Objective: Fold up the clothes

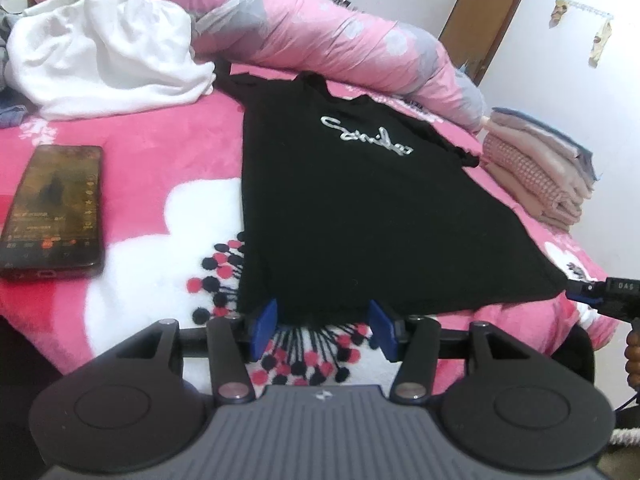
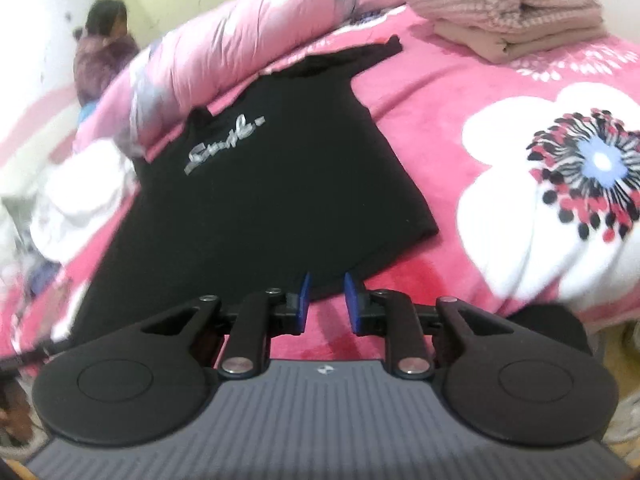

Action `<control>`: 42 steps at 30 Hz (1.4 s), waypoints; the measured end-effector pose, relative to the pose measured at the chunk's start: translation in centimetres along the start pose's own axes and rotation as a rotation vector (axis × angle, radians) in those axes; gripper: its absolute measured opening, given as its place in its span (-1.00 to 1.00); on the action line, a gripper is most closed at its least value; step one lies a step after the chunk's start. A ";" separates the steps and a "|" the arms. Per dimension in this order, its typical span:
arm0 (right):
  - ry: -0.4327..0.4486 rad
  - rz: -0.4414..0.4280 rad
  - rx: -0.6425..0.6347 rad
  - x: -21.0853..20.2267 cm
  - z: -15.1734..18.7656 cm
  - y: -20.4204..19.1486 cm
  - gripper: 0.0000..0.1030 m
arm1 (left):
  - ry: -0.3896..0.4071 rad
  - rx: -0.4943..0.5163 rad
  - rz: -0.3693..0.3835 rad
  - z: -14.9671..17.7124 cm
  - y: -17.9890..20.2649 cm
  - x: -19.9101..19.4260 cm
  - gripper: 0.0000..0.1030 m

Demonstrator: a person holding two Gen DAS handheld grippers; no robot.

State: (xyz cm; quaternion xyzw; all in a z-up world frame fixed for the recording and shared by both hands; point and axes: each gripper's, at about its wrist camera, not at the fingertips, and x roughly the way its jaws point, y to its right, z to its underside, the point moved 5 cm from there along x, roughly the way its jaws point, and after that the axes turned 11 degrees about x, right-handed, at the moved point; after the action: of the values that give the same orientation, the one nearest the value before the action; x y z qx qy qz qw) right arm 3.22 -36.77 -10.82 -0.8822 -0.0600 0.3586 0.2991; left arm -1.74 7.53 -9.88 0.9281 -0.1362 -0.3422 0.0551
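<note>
A black T-shirt lies spread flat on a bed under a pink flowered blanket. Silver script across the chest seems to read "Smile", though the right wrist view blurs it too much to confirm. The left claw has its blue pads apart, straddling the shirt's near hem without pinching it. The right claw is also apart, its pads at the hem's edge. In the left view it shows at the far right, marked "045" or similar, at the shirt's corner.

Only the left view shows a phone with a lit screen and a crumpled white garment. Only the right view shows a blurred person beyond the rolled pink quilt. Both show a stack of folded clothes
</note>
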 end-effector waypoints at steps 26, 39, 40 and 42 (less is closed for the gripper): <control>0.015 -0.109 -0.184 2.3 3.4 -15.2 -0.43 | 0.100 0.060 0.059 -0.5 -1.7 -2.4 0.29; 0.051 -0.011 -0.279 3.4 2.2 -18.1 0.81 | 0.184 0.039 0.056 -1.6 -1.1 -2.6 0.97; 0.054 -0.007 -0.282 3.5 2.2 -18.2 0.86 | 0.179 0.040 0.048 -1.6 -1.0 -2.4 0.99; 0.060 0.009 -0.278 3.8 2.2 -18.2 0.97 | 0.167 0.042 0.024 -1.6 -0.9 -2.1 0.99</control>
State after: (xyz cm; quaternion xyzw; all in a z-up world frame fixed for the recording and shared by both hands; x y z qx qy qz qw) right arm 6.52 -19.70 -3.98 -0.9257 -0.0961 0.3219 0.1739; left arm -2.02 9.00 -7.49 0.9526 -0.1494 -0.2599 0.0511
